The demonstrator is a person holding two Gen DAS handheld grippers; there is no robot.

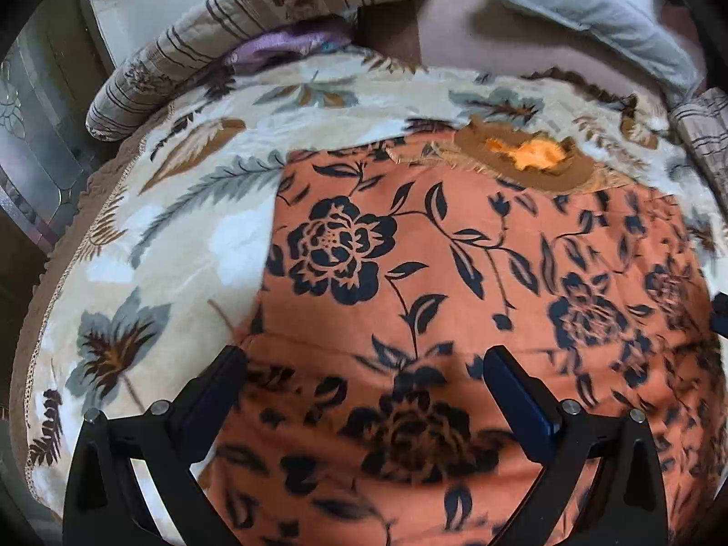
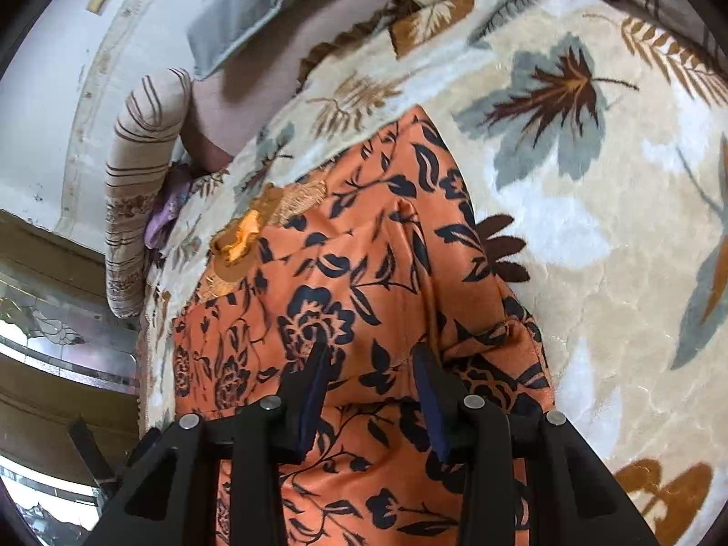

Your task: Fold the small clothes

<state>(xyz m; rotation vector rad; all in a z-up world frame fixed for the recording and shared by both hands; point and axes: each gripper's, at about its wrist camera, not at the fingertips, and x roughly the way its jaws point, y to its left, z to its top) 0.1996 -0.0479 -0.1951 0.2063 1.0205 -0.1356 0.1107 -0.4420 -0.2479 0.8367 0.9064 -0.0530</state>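
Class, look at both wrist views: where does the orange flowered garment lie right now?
The orange flowered garment lies spread on the leaf-patterned blanket, filling both views' centre beneath the fingers; its brown neckline points toward the striped pillow.

I see soft, even daylight, no glare. Strong fisheye bending, black vignette at corners. Motion blur smears orange floral garment (image 1: 477,273) toward right edge. Dim shadow under left gripper (image 1: 364,355); right view sharper.
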